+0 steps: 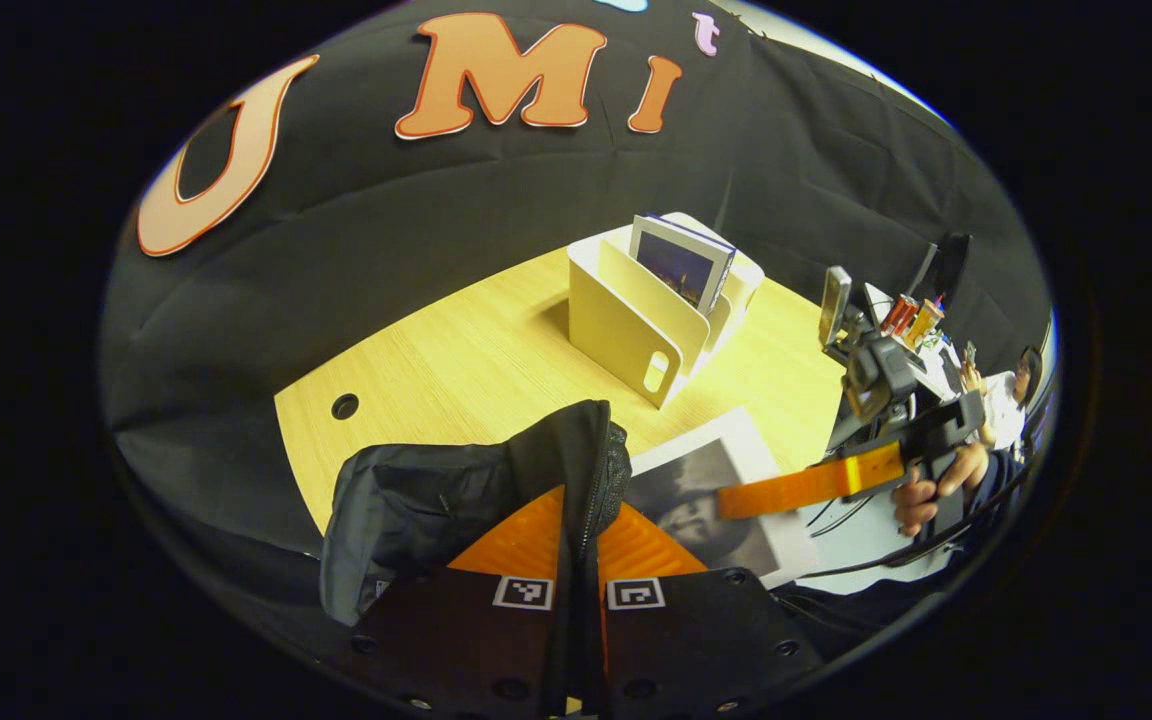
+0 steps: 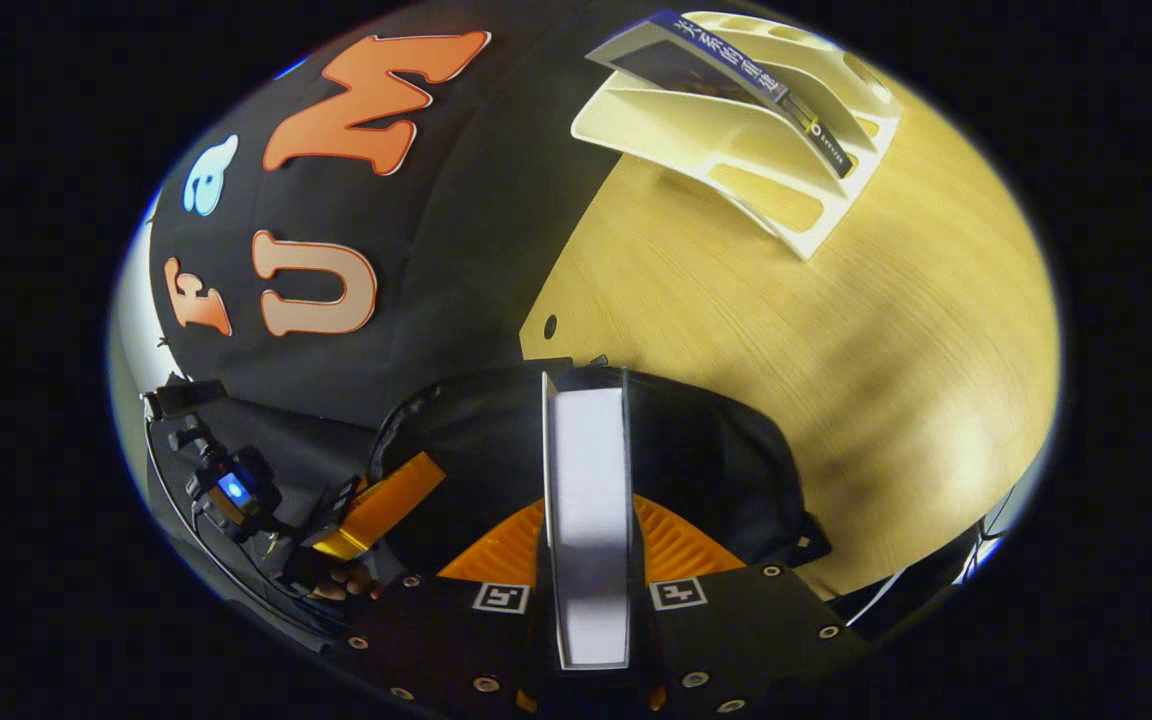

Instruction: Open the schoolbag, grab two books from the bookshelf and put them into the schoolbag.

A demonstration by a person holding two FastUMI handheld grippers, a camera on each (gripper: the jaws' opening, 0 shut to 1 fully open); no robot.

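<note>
While the left tongs [image 1: 578,560] are pinched together on a fold of the black schoolbag [image 1: 456,500], right along its zipper edge, the right tongs [image 2: 586,570] are clamped on a book [image 2: 588,500], held edge-on so you mostly see the white page block. That book sits right over the open mouth of the schoolbag [image 2: 716,450] in the right gripper view, partly down between the dark fabric sides. From the left gripper view you can see the same book [image 1: 706,490] as a flat grey cover next to the bag, with the right tongs [image 1: 736,500] reaching in across it and a hand [image 1: 921,495] on the handle. Further back on the wooden tabletop [image 1: 476,350], the cream bookshelf [image 1: 626,320] stands well apart from the bag, with another book [image 1: 681,262] leaning upright in one of its slots.
</note>
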